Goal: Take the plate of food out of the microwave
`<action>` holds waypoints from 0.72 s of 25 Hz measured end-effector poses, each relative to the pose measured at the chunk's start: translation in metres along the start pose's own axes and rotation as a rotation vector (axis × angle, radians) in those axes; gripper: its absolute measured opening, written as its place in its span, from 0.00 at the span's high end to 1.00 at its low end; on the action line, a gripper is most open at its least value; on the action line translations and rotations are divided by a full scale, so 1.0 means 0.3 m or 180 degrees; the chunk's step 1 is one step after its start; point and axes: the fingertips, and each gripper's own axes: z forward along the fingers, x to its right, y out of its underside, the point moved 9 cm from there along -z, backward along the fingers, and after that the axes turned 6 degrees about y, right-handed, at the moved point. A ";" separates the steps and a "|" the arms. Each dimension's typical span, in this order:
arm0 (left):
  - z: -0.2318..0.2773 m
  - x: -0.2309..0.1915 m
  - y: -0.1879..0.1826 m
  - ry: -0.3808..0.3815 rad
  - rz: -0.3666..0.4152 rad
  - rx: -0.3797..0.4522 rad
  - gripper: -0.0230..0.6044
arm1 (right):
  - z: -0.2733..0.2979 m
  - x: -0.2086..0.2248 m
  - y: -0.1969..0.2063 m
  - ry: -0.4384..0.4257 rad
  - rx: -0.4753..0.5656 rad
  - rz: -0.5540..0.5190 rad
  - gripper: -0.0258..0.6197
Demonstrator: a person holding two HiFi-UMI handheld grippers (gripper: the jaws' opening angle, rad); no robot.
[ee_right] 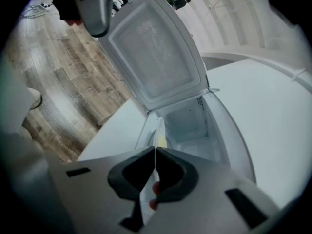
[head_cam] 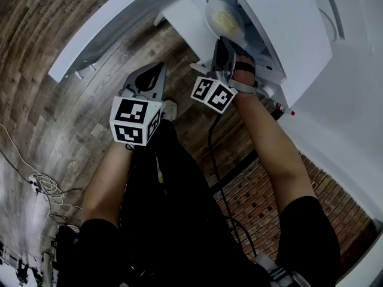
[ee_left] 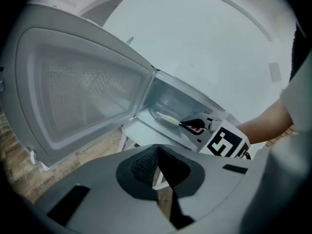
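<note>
The white microwave (head_cam: 281, 34) stands with its door (head_cam: 114, 28) swung wide open to the left. A white plate (head_cam: 224, 20) of yellow food sits at the mouth of the cavity. My right gripper (head_cam: 230, 43) is shut on the plate's near rim. The right gripper view shows the plate (ee_right: 160, 130) edge-on, running from between the jaws of the right gripper (ee_right: 155, 152) into the cavity. My left gripper (head_cam: 157, 70) hangs shut over the floor, left of the microwave and holding nothing. From the left gripper (ee_left: 156, 150) I see the door (ee_left: 83, 87), the plate (ee_left: 165, 118) and the right gripper (ee_left: 187, 125).
The microwave rests on a white table (head_cam: 182, 17) above a wood-plank floor (head_cam: 60, 124). Loose cables (head_cam: 42, 187) lie on the floor at the far left. A brick strip (head_cam: 257, 190) runs along the base of the white wall on the right.
</note>
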 end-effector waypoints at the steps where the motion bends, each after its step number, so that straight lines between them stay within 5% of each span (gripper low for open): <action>1: -0.004 0.000 -0.008 -0.0010 0.0008 0.0028 0.97 | -0.016 0.002 -0.003 0.0017 0.0064 -0.0058 0.93; 8: -0.050 0.016 -0.073 -0.0084 0.0019 0.0219 0.97 | -0.141 0.051 -0.024 0.0064 0.0575 -0.0446 0.93; 18: -0.232 0.115 -0.287 -0.0149 0.0133 0.0421 0.97 | -0.427 0.283 -0.177 0.0143 0.0976 -0.0392 0.93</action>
